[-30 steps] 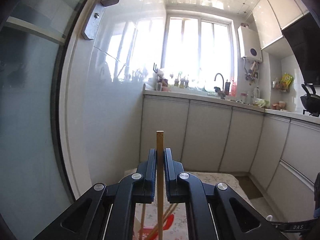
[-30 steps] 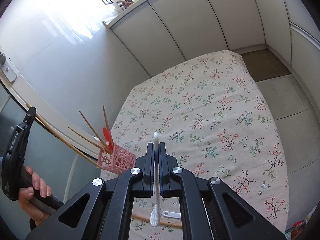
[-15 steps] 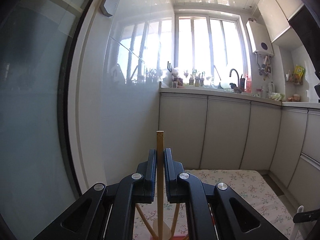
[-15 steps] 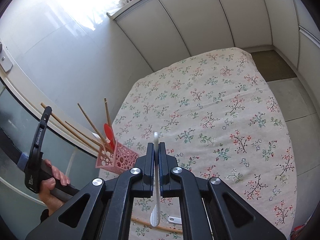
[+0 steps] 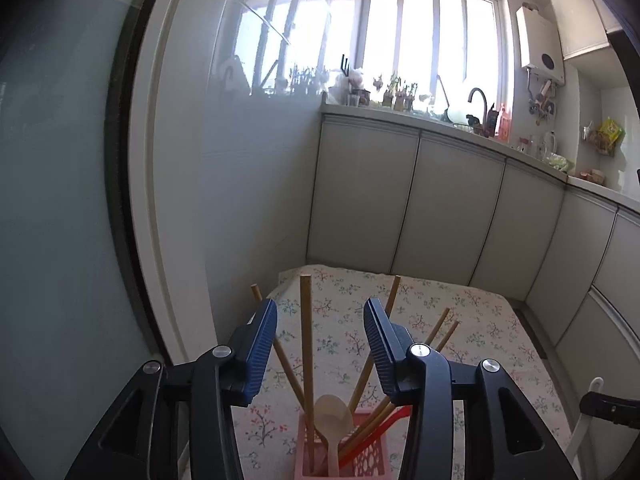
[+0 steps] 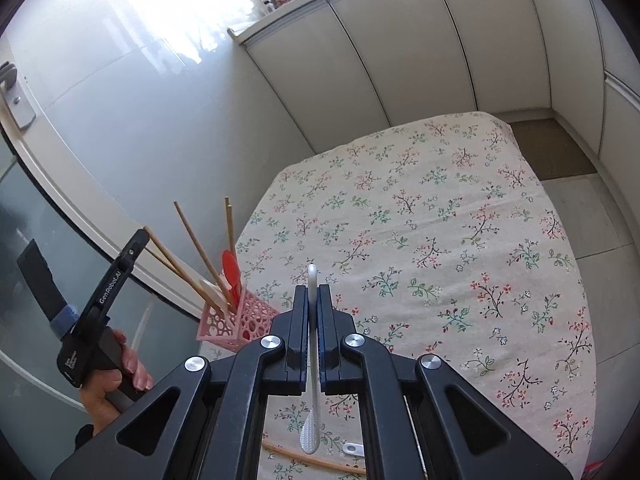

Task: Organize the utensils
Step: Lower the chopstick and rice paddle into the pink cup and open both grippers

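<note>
A pink perforated holder [image 5: 360, 462] [image 6: 240, 320] stands at the table's left edge, holding several wooden chopsticks [image 5: 307, 360], a wooden spoon [image 5: 333, 424] and a red utensil [image 6: 231, 266]. My left gripper [image 5: 320, 312] is open just above the holder, its jaws either side of an upright chopstick without touching it. My right gripper [image 6: 312, 292] is shut on a white utensil [image 6: 313, 360], held above the table to the right of the holder. The left gripper and the hand also show in the right wrist view [image 6: 108, 296].
The floral tablecloth [image 6: 440, 240] covers the table. A wooden chopstick [image 6: 312, 458] and a small white piece [image 6: 354, 448] lie on the cloth below my right gripper. A glass door [image 5: 60, 220] is at left, cabinets [image 5: 440, 208] behind.
My left gripper has opened and let go of the chopstick, which now stands in the pink holder. The view has tilted down toward the holder. My right gripper still holds the white utensil.
</note>
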